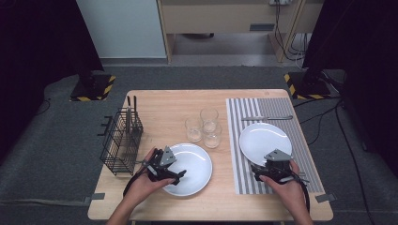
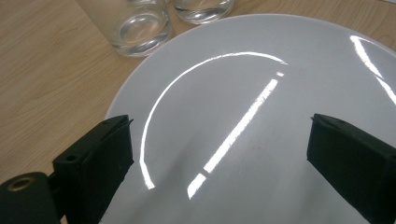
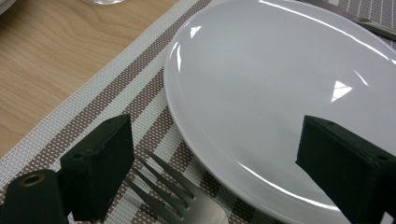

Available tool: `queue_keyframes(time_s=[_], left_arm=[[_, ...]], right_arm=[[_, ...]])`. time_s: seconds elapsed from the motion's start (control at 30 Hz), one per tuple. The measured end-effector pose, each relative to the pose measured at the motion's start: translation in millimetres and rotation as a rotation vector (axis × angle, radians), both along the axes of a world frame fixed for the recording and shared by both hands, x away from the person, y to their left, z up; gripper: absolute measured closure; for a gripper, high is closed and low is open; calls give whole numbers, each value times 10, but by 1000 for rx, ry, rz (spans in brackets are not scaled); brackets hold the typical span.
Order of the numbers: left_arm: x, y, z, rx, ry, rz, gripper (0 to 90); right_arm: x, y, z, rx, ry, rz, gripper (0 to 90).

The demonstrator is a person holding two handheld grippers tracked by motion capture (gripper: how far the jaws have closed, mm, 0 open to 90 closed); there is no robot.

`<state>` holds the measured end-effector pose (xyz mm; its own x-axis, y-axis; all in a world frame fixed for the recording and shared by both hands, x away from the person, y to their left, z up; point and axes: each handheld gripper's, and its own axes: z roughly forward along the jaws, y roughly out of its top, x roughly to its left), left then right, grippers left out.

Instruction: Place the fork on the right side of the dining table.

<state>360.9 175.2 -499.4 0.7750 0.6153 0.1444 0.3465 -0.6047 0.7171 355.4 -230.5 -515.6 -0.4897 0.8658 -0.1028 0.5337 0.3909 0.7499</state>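
Both grippers are spread wide with nothing pinched between the jaws. Left gripper [image 1: 174, 176] is held low over the near-left part of the white plate [image 1: 190, 164] that sits on the bare wood, just in front of the three glasses [image 1: 203, 127]. In the left gripper view, that plate [image 2: 261, 116] is seen between the open jaws, with two glasses [image 2: 140, 28] just past its far rim.

Right gripper [image 1: 263, 172] is parked at the near edge of the second plate [image 1: 263, 138], which rests on the striped placemat [image 1: 244, 178]. In the right gripper view a fork [image 3: 187, 200] can be made out lying on the mat just beside that plate's [image 3: 280, 93] rim, close to one jaw, so the fork is probably what's being gone for on that side, though neither jaw is touching it.

Step-wise, it looks like table setting is underway and a grab is being lined up, not made. For the left, the plate's rim would need to be caught edge-on, since a flat plate can't be gripped from above. For the right, the jaws would need to be lowered around the fork's neck and closed.

Further out, a knife [image 1: 267, 117] lies beyond the second plate, and a wire cutlery basket [image 1: 121, 140] stands at the table's left side.
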Motion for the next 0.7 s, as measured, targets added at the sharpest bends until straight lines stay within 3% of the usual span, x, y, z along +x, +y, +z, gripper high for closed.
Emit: queue_keyframes(time_s=[0.4, 0.57, 0.7], left_arm=[[-1, -10, -9, 2, 3, -1, 62], [1, -10, -21, 5, 3, 3, 62], [4, -7, -27, -4, 5, 10, 60]], right_arm=[[5, -9, 3, -2, 5, 1, 96], [-1, -23, 92, 76, 5, 3, 88], [0, 3, 190, 97, -8, 20, 83]])
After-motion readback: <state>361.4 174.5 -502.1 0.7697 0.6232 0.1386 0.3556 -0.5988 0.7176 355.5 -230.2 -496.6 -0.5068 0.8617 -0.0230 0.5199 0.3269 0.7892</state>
